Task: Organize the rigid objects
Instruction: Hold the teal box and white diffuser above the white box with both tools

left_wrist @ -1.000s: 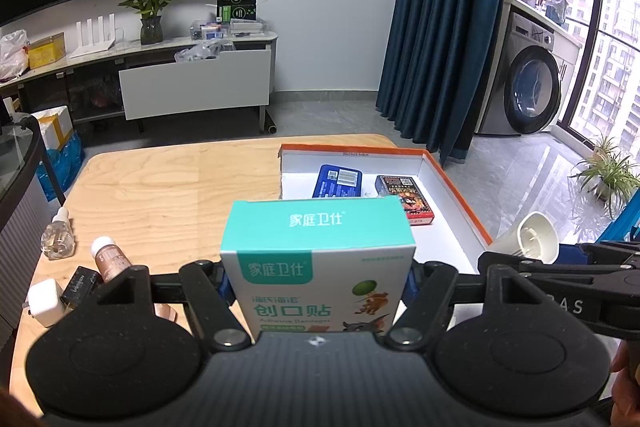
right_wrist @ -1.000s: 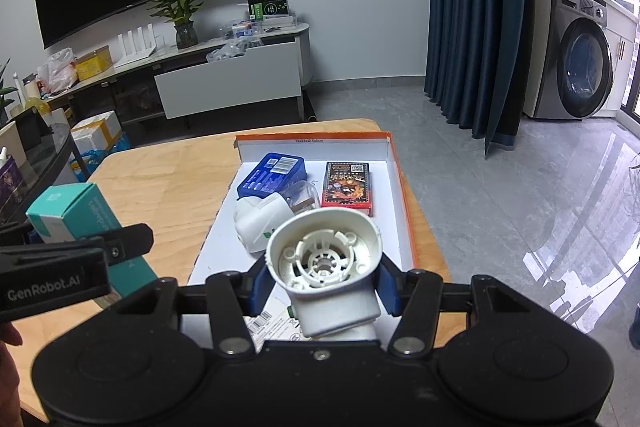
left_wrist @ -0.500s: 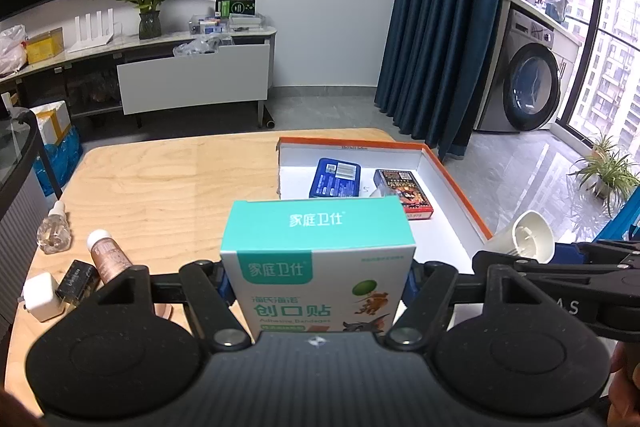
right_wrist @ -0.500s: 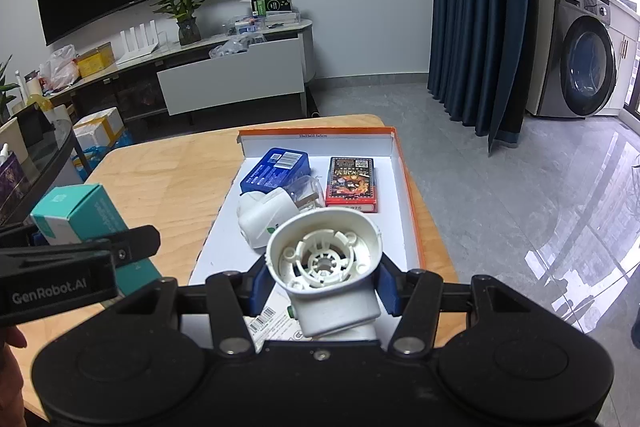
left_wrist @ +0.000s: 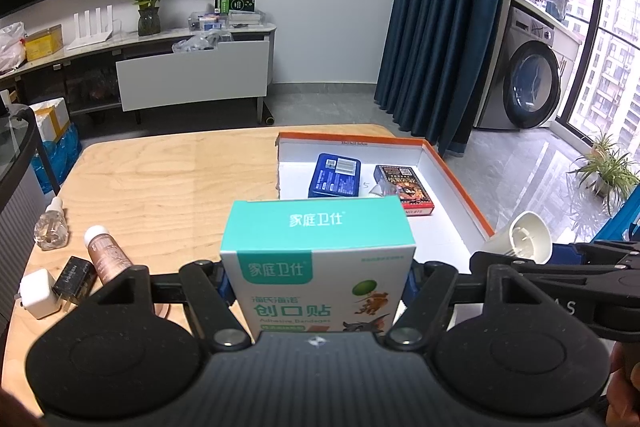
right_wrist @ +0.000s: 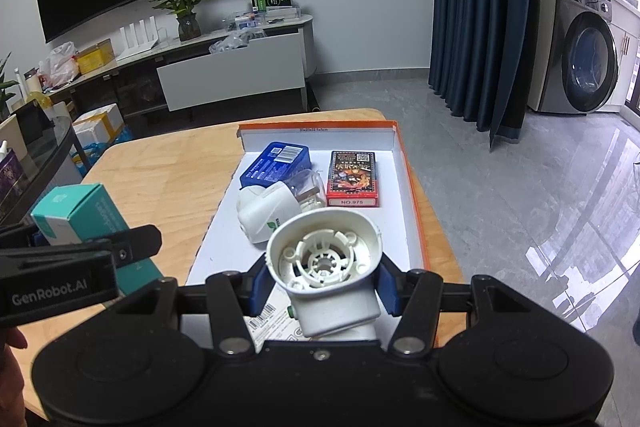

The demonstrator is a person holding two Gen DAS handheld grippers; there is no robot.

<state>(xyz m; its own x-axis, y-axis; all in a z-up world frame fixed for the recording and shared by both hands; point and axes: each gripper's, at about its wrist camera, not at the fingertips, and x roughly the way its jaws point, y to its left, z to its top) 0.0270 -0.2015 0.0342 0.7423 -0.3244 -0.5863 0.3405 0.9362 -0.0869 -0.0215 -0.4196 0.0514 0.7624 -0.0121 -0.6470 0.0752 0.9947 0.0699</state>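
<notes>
Left gripper [left_wrist: 316, 279] clamped on a teal-and-white bandage box [left_wrist: 318, 259], which stands upright between its blue-padded fingers, above a wooden table [left_wrist: 160, 183]; right gripper [right_wrist: 324, 279] clamped on a white plastic device [right_wrist: 326, 267], its round open end facing forward. Ahead of the right gripper, and ahead and to the right of the left one, lies a shallow orange-rimmed tray [right_wrist: 412, 195] with a white floor. In the tray, nearest the right gripper, a second white device [right_wrist: 266, 213] with a clear cap lies just in front of the held one; beyond it a blue box [right_wrist: 276, 165] on the left and a red card pack [right_wrist: 352, 179] on the right, side by side. To the left of the left gripper, on the table, a clear bottle [left_wrist: 50, 231], a brown tube [left_wrist: 108, 255], a black block [left_wrist: 74, 279] and a white plug [left_wrist: 36, 293] are grouped close together. From the right wrist view the left gripper appears at the left edge, with the bandage box well short of the tray
</notes>
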